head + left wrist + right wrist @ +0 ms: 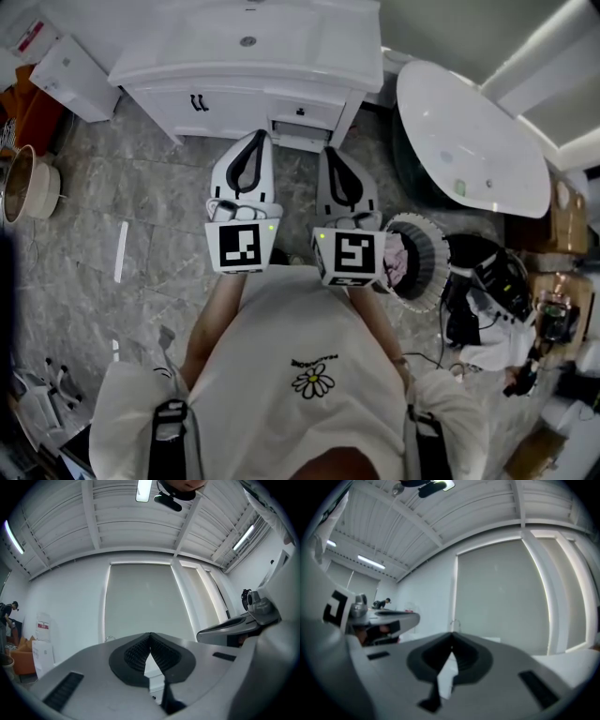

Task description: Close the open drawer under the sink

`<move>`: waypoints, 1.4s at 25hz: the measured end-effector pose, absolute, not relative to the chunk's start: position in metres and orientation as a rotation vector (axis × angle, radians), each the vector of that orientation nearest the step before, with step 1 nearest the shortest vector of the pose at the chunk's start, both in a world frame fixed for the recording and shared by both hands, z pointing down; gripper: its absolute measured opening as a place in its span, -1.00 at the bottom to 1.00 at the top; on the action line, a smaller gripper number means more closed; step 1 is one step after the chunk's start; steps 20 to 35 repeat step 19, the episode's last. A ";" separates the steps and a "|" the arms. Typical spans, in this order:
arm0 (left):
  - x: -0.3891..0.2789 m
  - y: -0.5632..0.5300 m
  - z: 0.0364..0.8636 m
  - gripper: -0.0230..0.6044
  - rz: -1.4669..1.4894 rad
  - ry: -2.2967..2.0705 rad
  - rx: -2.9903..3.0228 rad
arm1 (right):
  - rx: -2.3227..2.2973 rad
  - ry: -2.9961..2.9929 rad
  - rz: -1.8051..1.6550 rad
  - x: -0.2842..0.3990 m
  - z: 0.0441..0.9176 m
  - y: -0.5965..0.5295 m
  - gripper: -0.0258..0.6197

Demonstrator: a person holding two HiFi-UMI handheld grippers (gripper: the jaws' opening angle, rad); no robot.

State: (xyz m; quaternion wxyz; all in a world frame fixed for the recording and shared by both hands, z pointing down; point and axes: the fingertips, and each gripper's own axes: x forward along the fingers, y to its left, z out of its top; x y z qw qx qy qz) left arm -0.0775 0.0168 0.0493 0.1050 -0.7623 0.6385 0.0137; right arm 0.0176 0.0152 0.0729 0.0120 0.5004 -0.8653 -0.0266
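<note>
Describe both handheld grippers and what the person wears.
The left gripper and right gripper are white with black teardrop-shaped insides; each carries a cube bearing a black-and-white square marker. The person wears a white T-shirt with a daisy print and dark shoulder straps.

Grey marble floor [141, 216], white bathtub [469, 141], ribbed ceiling [140, 527] with strip lights [10, 537].

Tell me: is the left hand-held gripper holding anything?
No, the left hand-held gripper has its jaws shut tip to tip, with nothing between them.
</note>
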 end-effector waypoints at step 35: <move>-0.077 0.018 0.061 -0.85 0.041 1.920 -2.237 | 1.523 -2.686 -0.102 0.024 0.082 0.021 -0.83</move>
